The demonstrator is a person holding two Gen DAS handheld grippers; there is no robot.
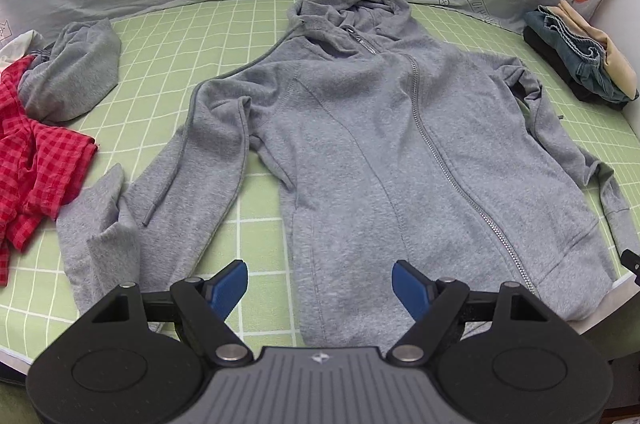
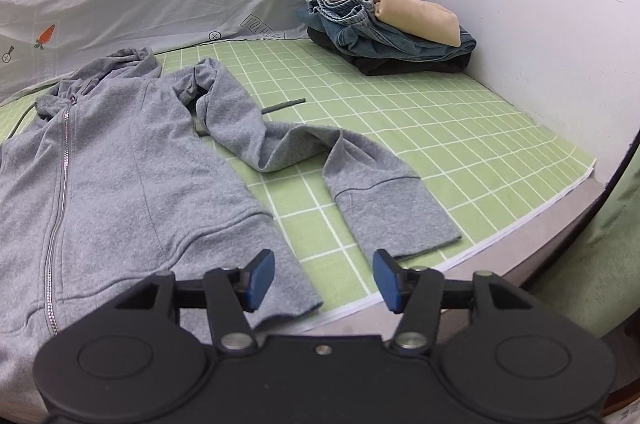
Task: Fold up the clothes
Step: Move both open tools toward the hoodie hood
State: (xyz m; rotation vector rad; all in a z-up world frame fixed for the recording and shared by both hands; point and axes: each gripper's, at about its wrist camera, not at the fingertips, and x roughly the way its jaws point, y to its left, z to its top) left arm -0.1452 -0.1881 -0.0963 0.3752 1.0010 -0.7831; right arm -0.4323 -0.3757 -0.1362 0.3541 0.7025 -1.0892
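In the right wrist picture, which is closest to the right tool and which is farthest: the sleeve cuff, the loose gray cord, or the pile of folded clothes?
From the right tool:
1. Sleeve cuff: just ahead of the tool's tips, a bit to the right.
2. Gray cord: farther up the green sheet, past the sleeve's bend.
3. Pile of folded clothes: far back in the corner by the wall.

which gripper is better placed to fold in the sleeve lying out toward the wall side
Right. The right gripper is open just short of that sleeve's cuff. The left gripper hovers over the hoodie's hem, farther away.
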